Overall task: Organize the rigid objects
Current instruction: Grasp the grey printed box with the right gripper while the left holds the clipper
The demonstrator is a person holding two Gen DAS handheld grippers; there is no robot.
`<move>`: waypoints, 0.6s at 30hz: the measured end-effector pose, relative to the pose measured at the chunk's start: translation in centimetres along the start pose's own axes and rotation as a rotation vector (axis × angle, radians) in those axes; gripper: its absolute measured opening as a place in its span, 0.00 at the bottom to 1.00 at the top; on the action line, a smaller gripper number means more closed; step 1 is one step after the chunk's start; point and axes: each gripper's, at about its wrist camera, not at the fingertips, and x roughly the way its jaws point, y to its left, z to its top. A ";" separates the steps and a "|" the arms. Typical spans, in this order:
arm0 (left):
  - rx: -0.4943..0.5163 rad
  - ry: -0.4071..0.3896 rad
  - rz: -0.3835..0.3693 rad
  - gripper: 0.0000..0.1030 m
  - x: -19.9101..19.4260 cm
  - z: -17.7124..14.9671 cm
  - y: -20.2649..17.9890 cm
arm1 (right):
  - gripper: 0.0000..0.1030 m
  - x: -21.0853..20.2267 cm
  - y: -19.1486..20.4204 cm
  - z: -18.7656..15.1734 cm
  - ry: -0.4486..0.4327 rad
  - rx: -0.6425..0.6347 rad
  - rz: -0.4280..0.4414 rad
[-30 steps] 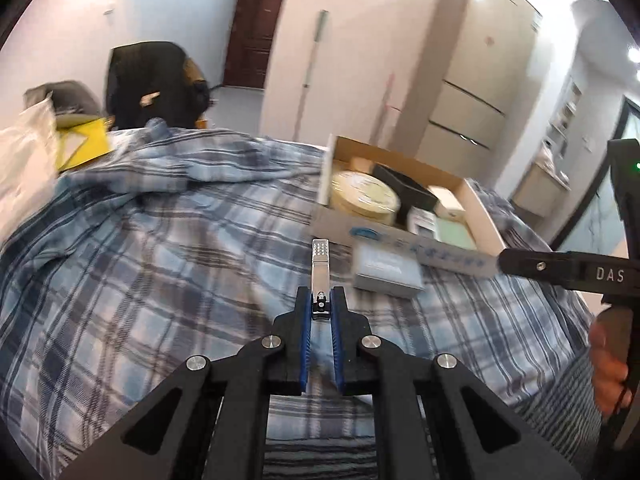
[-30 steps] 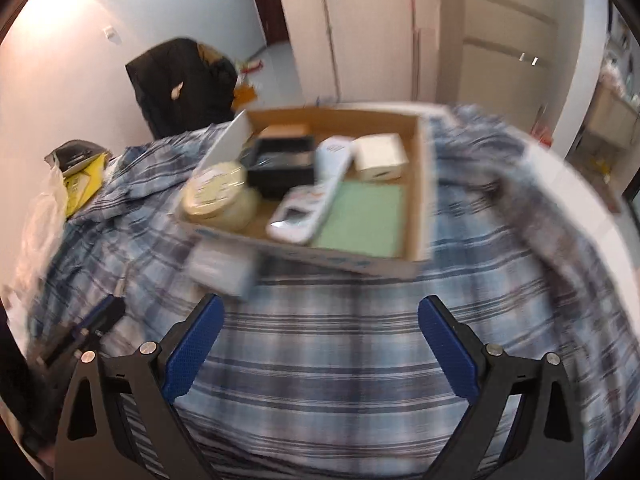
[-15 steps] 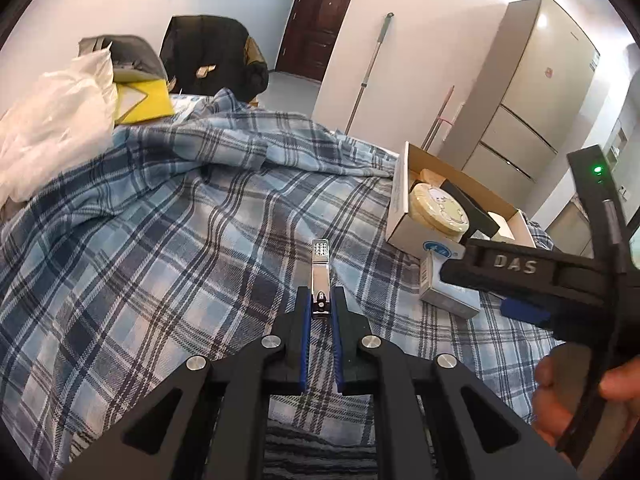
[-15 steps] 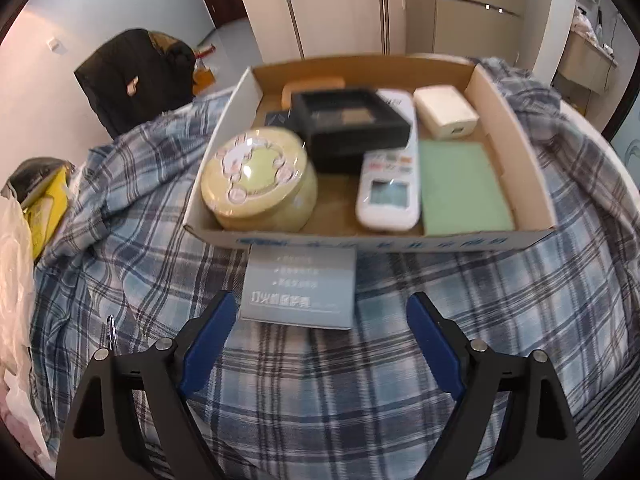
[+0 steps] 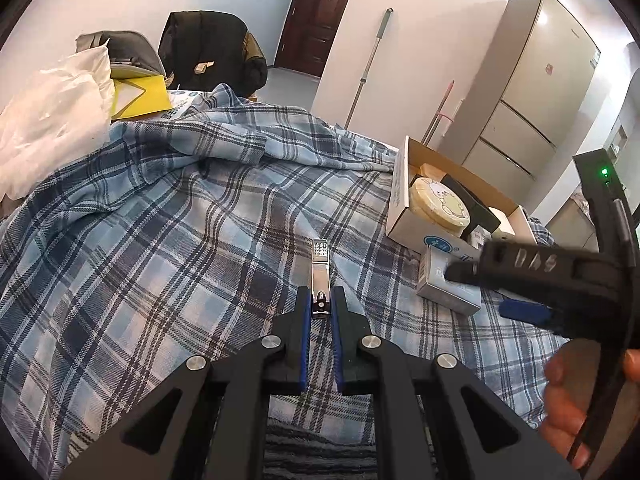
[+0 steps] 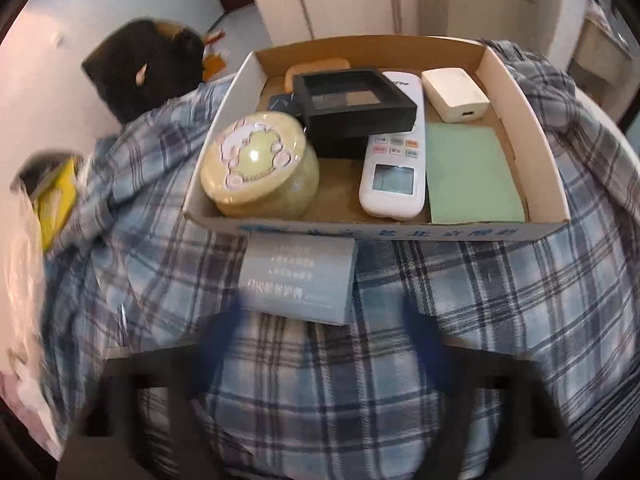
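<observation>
Landmark: the shallow open cardboard box (image 6: 520,120), standing on a blue plaid blanket (image 5: 160,240) that covered the surface beneath.

A small flat grey-blue carton with white print (image 6: 298,276) lay on the blanket just outside the box's near wall, touching or almost touching it. It appeared light, stiff and smooth-faced; thin card of this kind would probably dent under a hard squeeze and might slide between the pads. Its two long side faces, near the middle, looked the best place to take hold.

The right claw (image 6: 320,344), blurred, hung over the carton's near edge with its blue pads standing wide on either side; the jaws had just been opening, and nothing was pressed between them.

The left claw (image 5: 321,308), farther from the box, was clamped narrow on a slim metal nail clipper (image 5: 320,276) that pointed forward. This was hard, stiff and slippery steel, held by one end only, so it could pivot.

Inside the box lay a round pale-yellow tin with a cartoon lid (image 6: 260,168), a black square frame-lidded case (image 6: 352,104), a white remote control (image 6: 394,172), a white adapter block (image 6: 456,94) and a flat green card (image 6: 472,176). Free floor inside was scarce. The box's near wall stood between the carton and its likely place.
</observation>
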 end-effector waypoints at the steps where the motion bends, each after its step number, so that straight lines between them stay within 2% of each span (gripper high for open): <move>1: -0.001 -0.002 0.000 0.10 0.0 0.0 0.0 | 0.87 -0.1 0.1 0.0 -0.013 0.015 0.007; 4: -0.003 -0.002 0.000 0.10 0.0 0.0 0.0 | 0.87 -0.1 1.1 0.1 -0.030 0.002 -0.049; 9: -0.007 -0.025 0.017 0.10 -0.5 0.0 0.1 | 0.86 2.1 2.1 0.8 0.020 0.002 -0.094; 10: -0.007 -0.023 0.012 0.10 -0.4 0.0 0.2 | 0.83 2.3 1.9 0.7 0.024 0.012 -0.093; 12: -0.009 -0.015 0.013 0.10 -0.3 0.0 0.2 | 0.62 2.5 2.0 0.7 0.028 -0.003 -0.102; 18: -0.005 -0.017 0.012 0.10 -0.4 0.0 0.1 | 0.62 1.4 0.4 -0.2 0.075 -0.046 -0.042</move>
